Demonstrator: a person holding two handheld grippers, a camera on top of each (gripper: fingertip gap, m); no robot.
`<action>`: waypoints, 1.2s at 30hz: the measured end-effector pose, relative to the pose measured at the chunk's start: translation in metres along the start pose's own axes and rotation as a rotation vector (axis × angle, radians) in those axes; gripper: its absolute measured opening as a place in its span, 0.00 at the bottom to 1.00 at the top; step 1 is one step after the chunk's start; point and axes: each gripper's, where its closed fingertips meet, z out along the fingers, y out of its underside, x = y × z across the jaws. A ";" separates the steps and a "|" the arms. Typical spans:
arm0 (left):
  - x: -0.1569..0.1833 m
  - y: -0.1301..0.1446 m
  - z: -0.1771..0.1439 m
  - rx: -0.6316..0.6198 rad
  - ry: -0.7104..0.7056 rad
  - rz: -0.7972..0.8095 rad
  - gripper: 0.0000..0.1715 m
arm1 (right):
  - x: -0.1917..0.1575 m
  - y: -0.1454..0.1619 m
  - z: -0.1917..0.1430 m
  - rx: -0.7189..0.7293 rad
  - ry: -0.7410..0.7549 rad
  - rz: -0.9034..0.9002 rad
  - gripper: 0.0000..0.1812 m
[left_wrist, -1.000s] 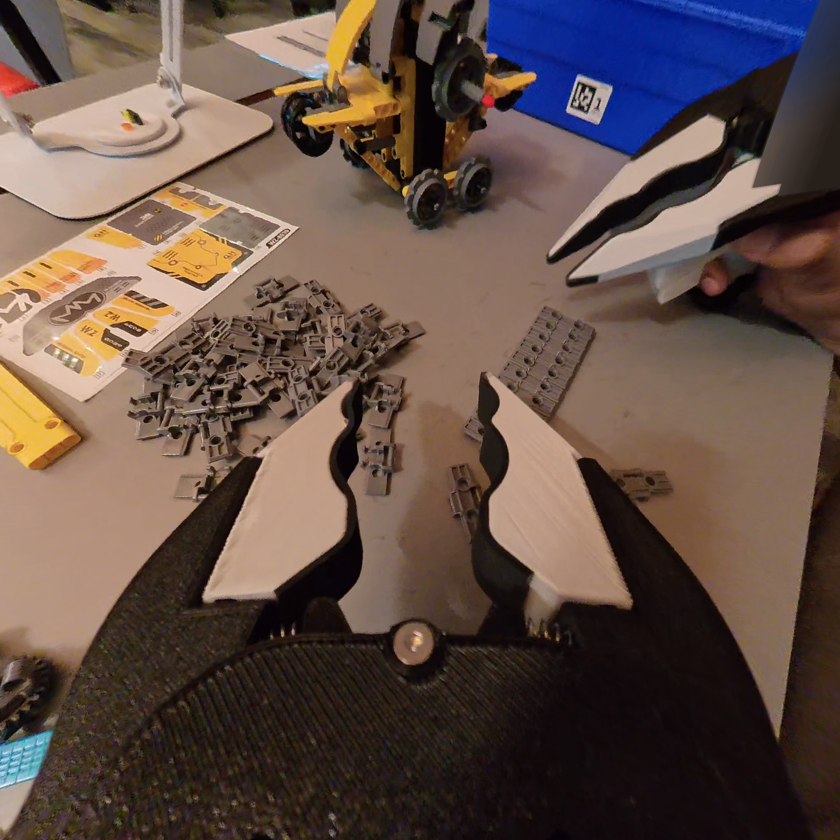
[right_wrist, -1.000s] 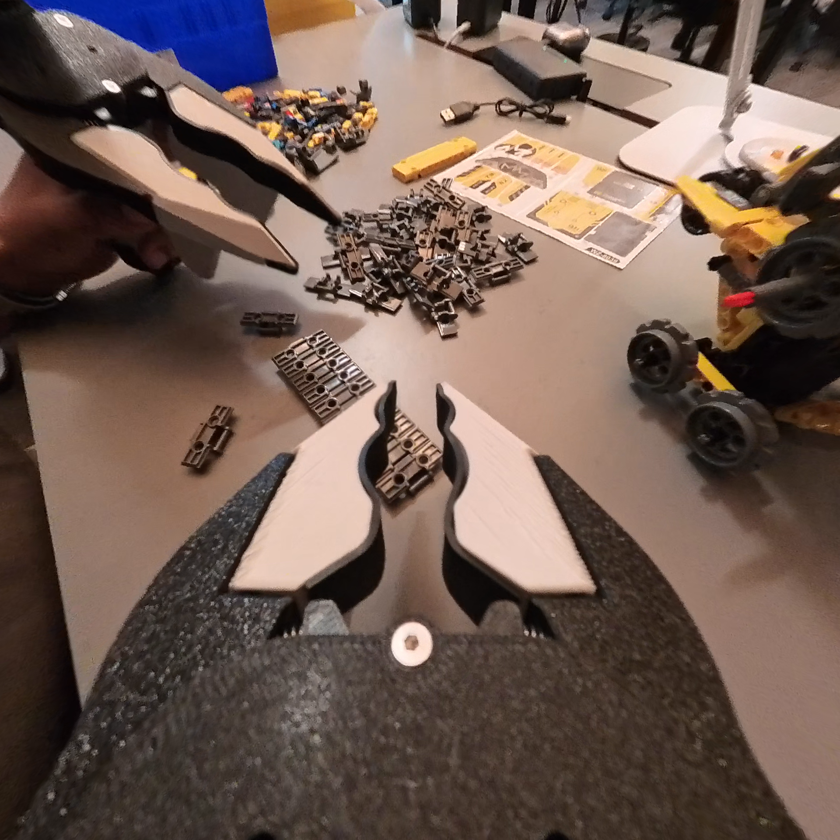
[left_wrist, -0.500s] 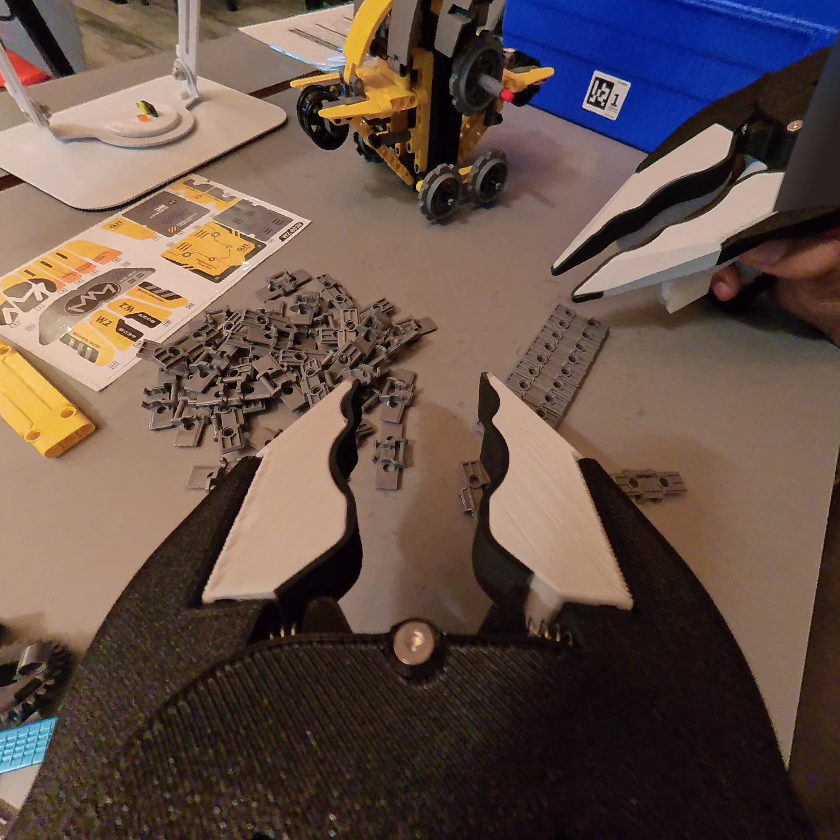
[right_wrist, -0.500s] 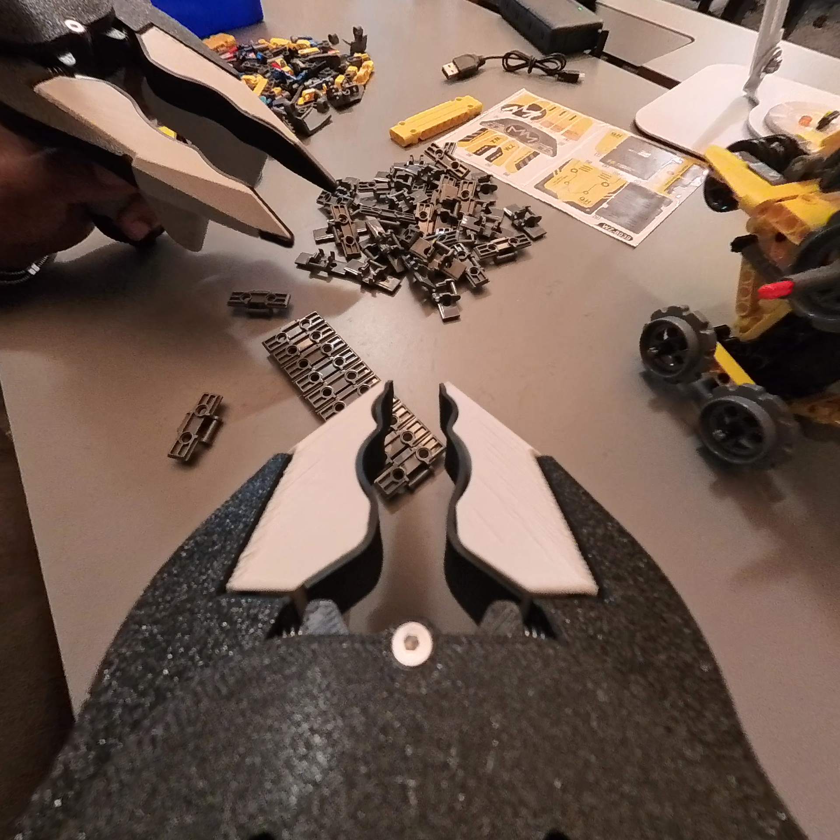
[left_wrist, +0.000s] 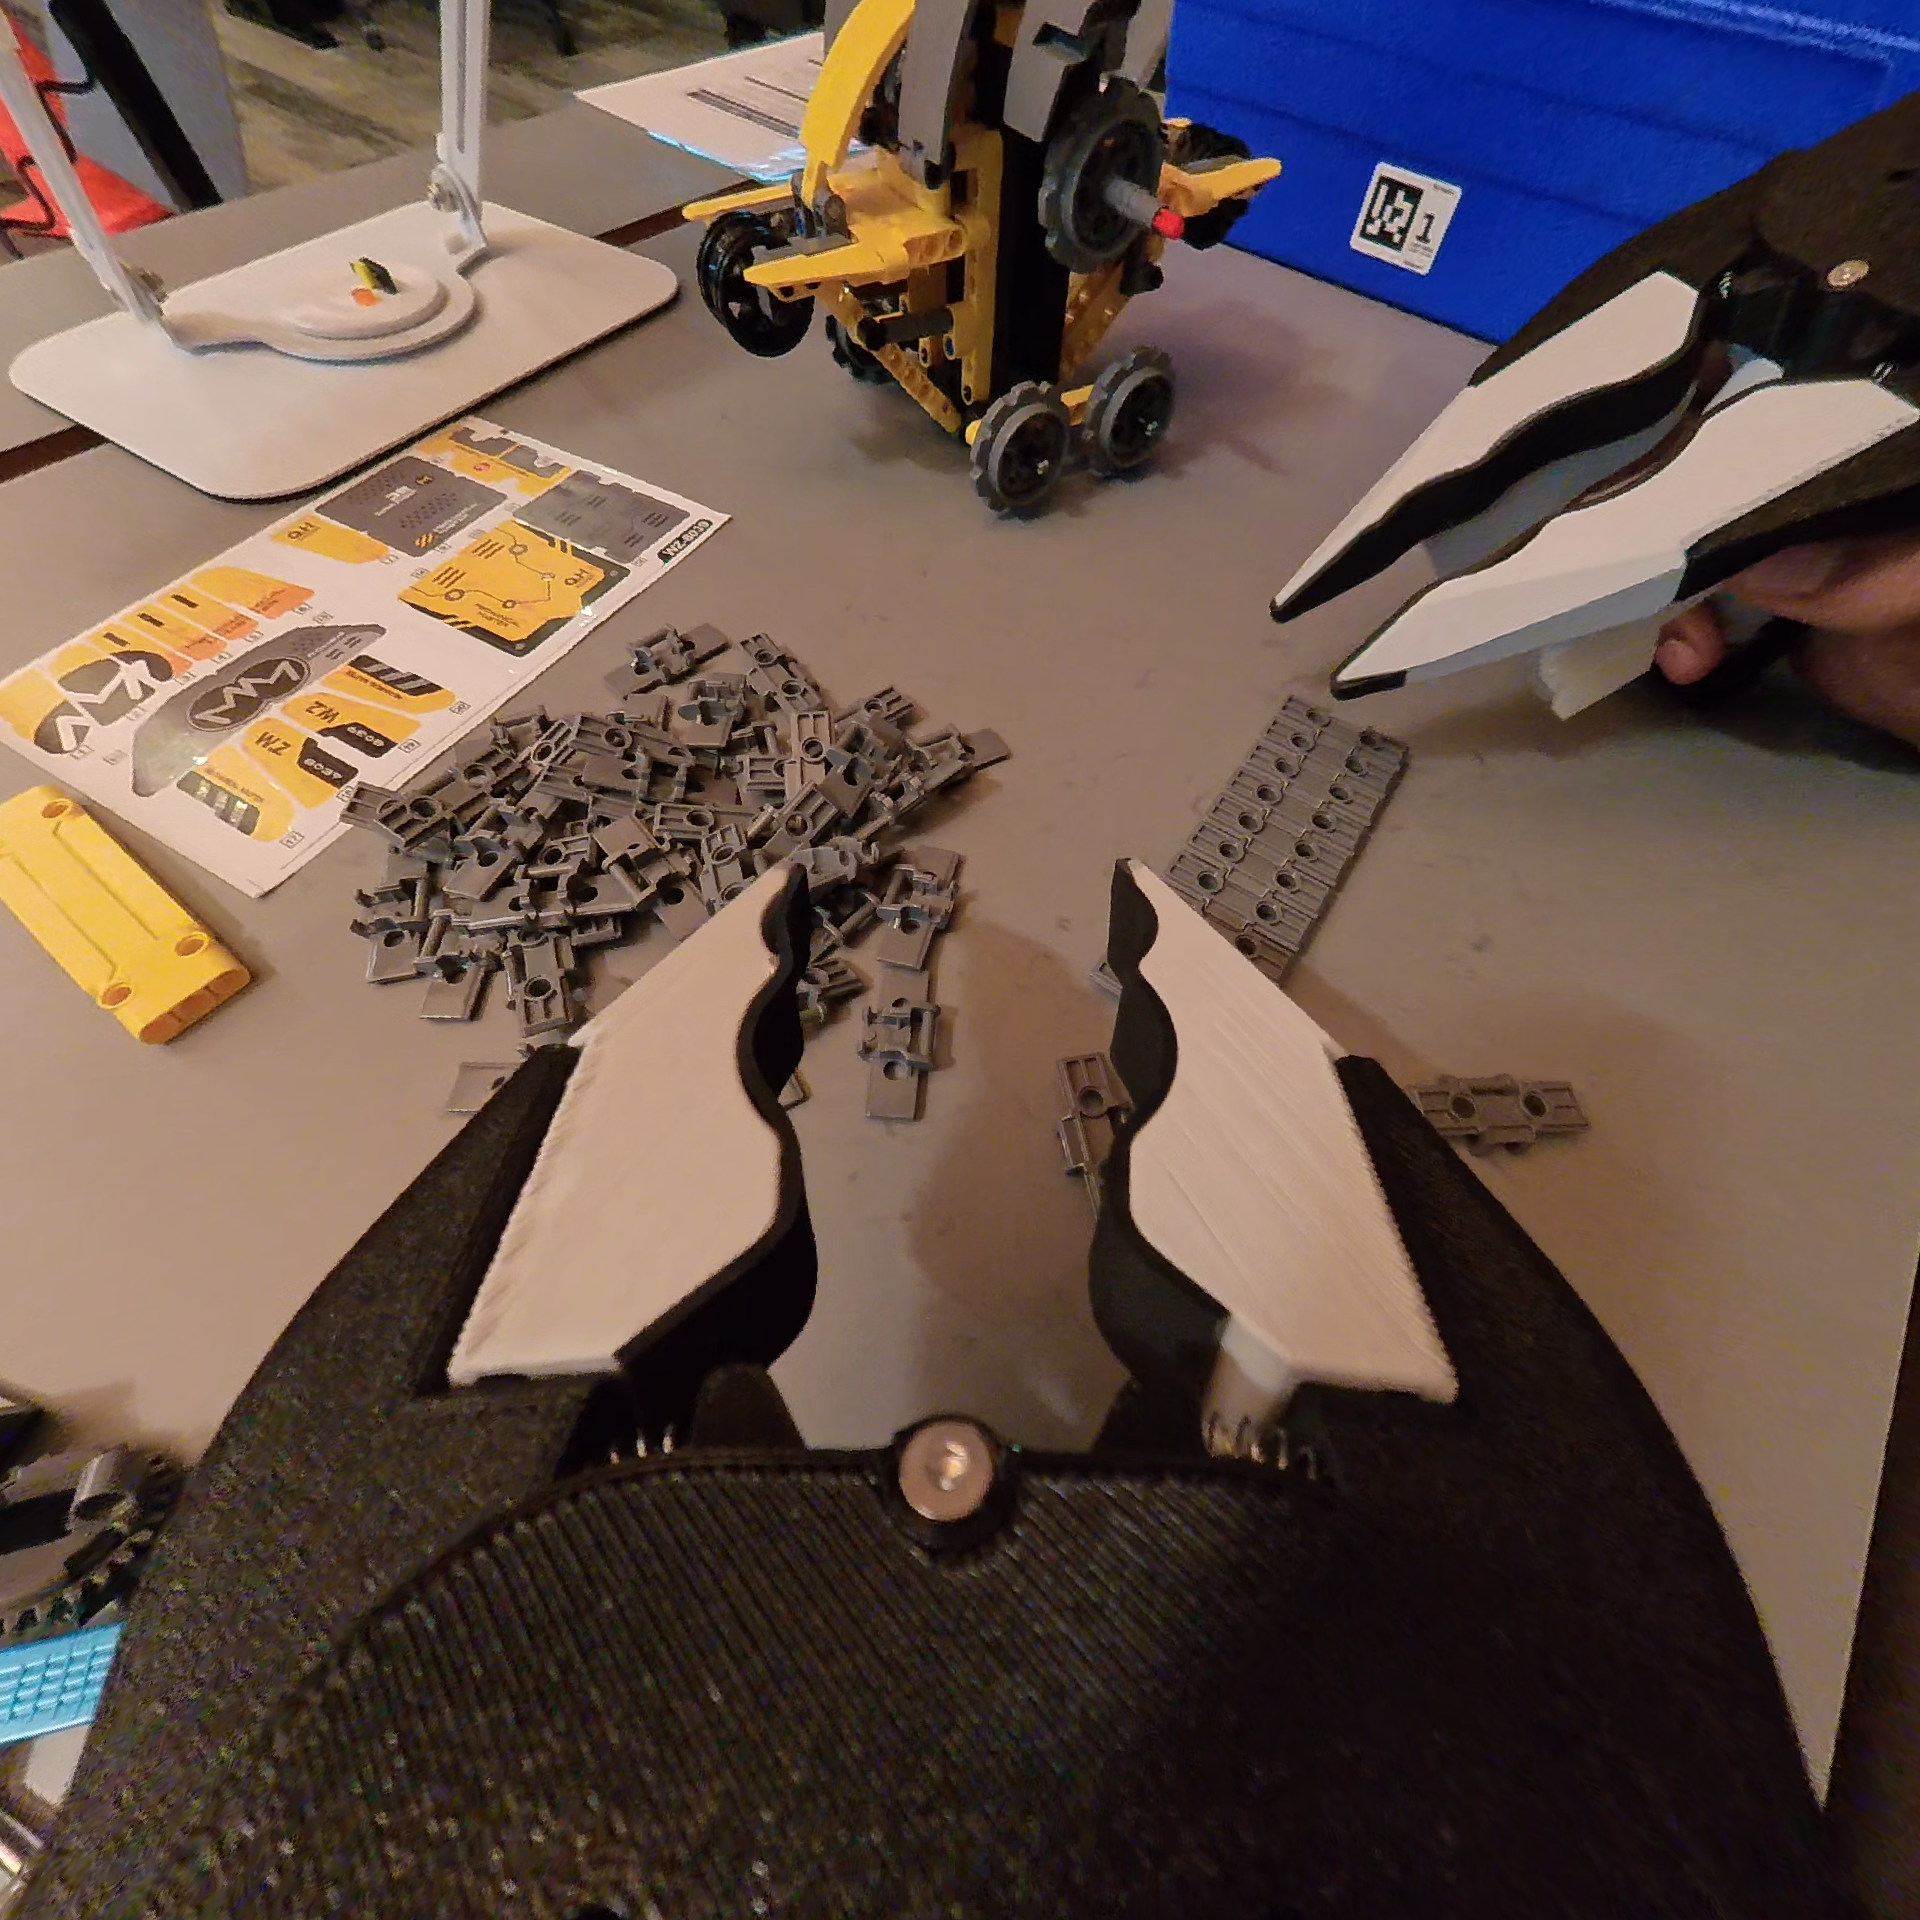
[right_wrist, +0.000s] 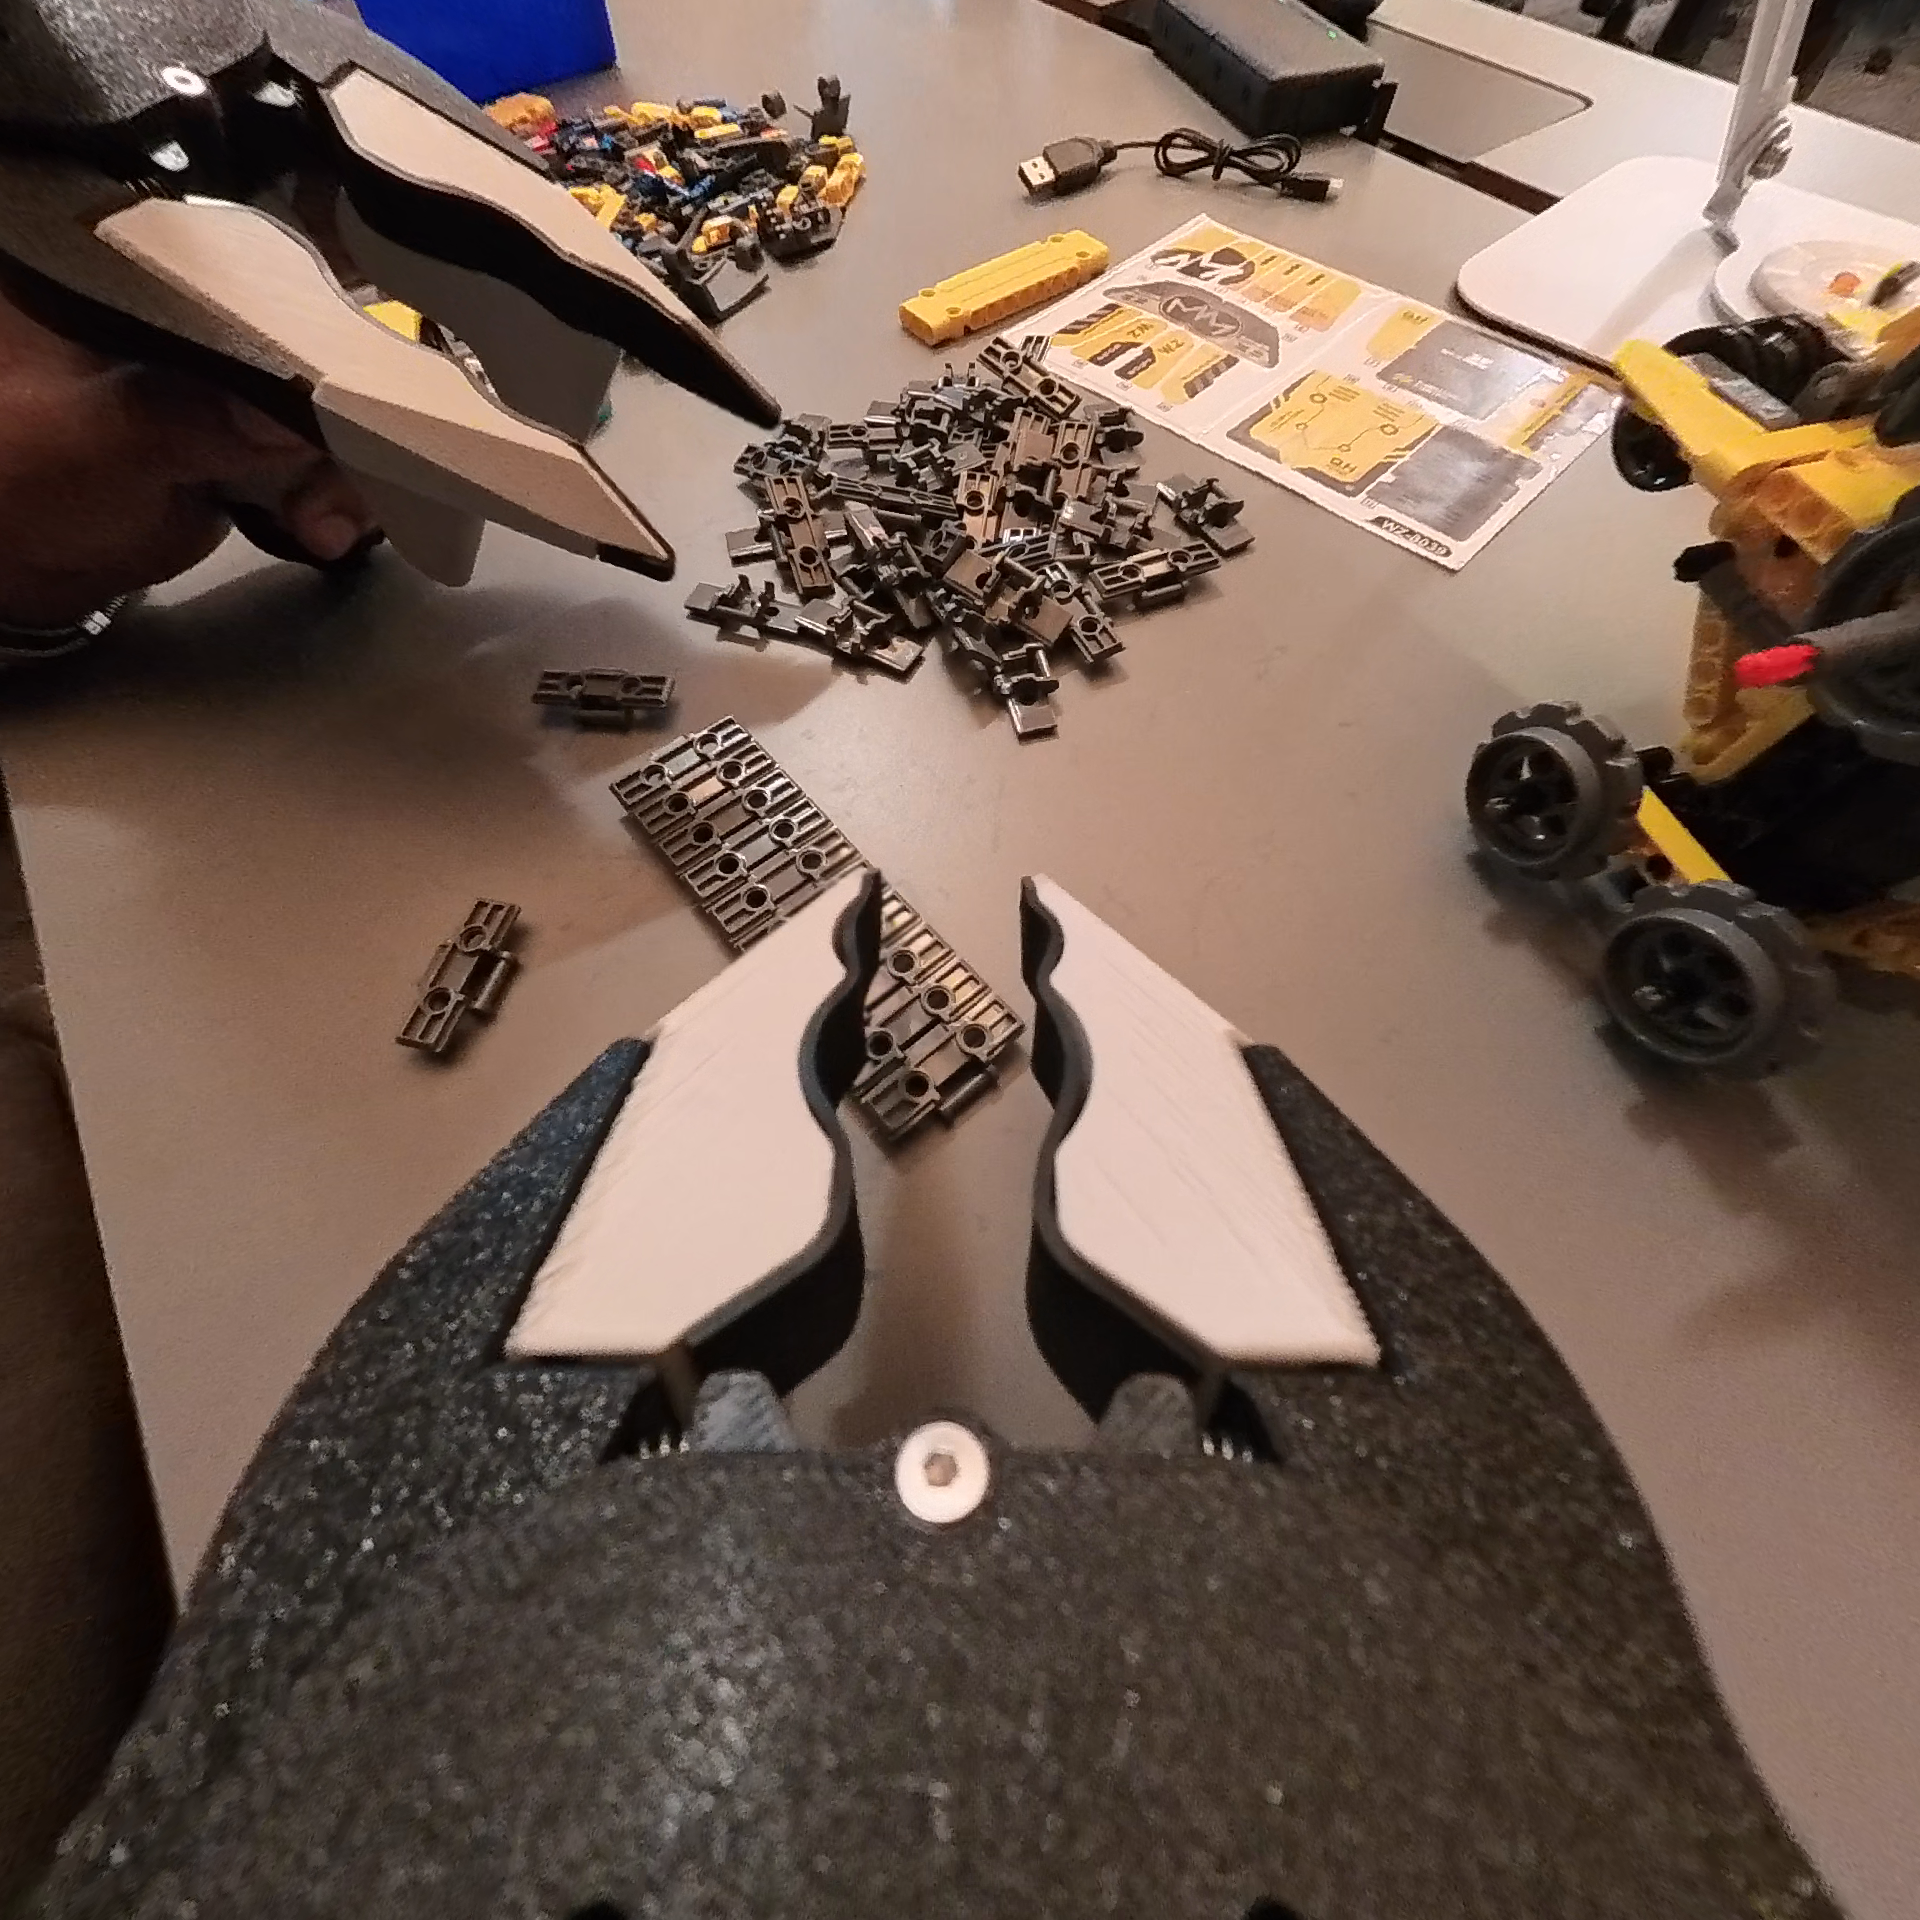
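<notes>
Grey table (left_wrist: 1507, 1039) under dim warm light; a second grey desk (right_wrist: 1475, 83) stands behind it

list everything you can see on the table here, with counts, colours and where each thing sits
table: one, grey, under everything
loose track links: one heap, grey, centre
joined track strip: one, grey, right of heap
single links: at least two, grey, beside strip
sticker sheet: one, yellow and white, behind heap
yellow panel: one, beside sheet
vehicle model: one, yellow and black, far side
blue bin: one, far corner
mixed small parts: one pile
usb cable: one, black
stand base: one, white
left gripper: jaws open, over heap's edge
right gripper: jaws open, over strip
</notes>
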 end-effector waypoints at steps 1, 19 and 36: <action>0.000 0.000 0.000 0.001 -0.001 0.001 0.33 | 0.000 0.000 -0.001 0.004 -0.004 0.005 0.14; 0.001 -0.003 -0.003 0.023 -0.010 0.024 0.33 | -0.002 0.001 0.000 -0.006 -0.004 -0.008 0.17; -0.005 -0.006 -0.010 0.060 -0.016 0.014 0.33 | -0.005 0.002 0.000 -0.013 0.011 -0.034 0.17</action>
